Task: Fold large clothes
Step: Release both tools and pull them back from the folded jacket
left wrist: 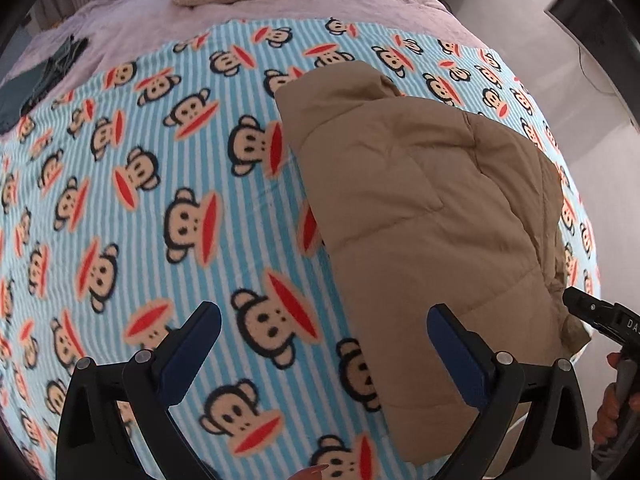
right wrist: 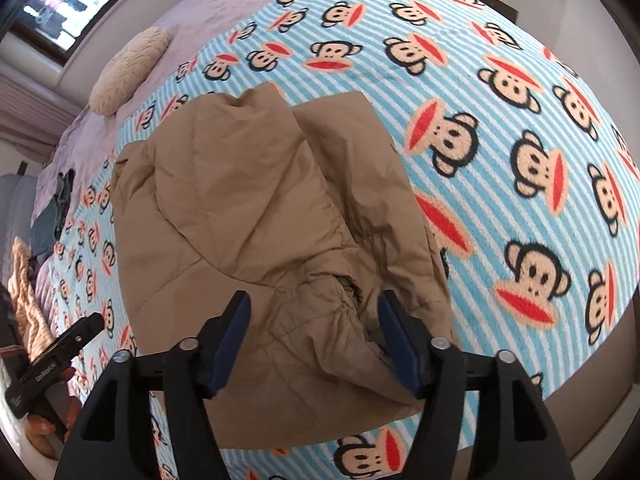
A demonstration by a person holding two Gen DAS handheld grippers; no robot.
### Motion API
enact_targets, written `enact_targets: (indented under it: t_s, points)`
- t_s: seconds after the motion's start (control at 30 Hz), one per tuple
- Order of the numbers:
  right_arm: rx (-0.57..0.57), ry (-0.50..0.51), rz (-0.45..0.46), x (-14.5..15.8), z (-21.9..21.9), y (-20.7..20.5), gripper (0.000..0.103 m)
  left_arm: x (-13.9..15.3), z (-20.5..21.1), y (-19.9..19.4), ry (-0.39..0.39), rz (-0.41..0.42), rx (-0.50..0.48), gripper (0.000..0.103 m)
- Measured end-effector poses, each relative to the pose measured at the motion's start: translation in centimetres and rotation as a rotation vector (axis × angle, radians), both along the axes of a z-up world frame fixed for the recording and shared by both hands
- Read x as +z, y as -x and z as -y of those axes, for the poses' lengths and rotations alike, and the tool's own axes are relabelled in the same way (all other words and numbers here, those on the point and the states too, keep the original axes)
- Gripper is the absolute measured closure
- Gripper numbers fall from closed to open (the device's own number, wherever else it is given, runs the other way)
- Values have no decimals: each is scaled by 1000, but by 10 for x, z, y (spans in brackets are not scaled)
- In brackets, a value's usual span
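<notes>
Spread tongs point(right wrist: 314, 340) above tan jacket point(right wrist: 256, 216)

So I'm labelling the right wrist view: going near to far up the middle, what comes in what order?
Right gripper, open → tan padded jacket lying folded → monkey-print striped blanket → lilac bedcover beyond it. The cream pillow sits off to the left, so I leave it out.

White letters "DA" are readable on the black body of the right gripper point(left wrist: 612, 320) at the right edge of the left wrist view, where the word is cut off. In the right wrist view, lettering on the left gripper point(right wrist: 44, 372) is too blurred to read.
</notes>
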State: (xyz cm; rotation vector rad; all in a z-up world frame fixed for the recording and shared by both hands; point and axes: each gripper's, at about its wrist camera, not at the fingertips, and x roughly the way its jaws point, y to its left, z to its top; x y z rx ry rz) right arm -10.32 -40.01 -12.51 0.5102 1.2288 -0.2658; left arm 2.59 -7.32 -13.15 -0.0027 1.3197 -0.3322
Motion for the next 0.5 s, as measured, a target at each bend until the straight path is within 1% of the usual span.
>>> enact_targets:
  t_s: [0.1,0.17,0.2,0.37,0.5]
  points:
    - [26,-16,11,2,13,-7,22,-3,2,1,25,-19,36,0]
    - [38,-36,15,2,24,-11,17,-4,4,2,41,-31,63,0]
    - [48,-50,18,2,30,-13,12,-4,5,2,45,-32,71,0]
    - [85,-118,2,-8,58,-24,9,-10,14,3,36,-44,116,0]
    - [107,-149,4,-18,73,-27,9,-18,22,4,41,-77,135,0]
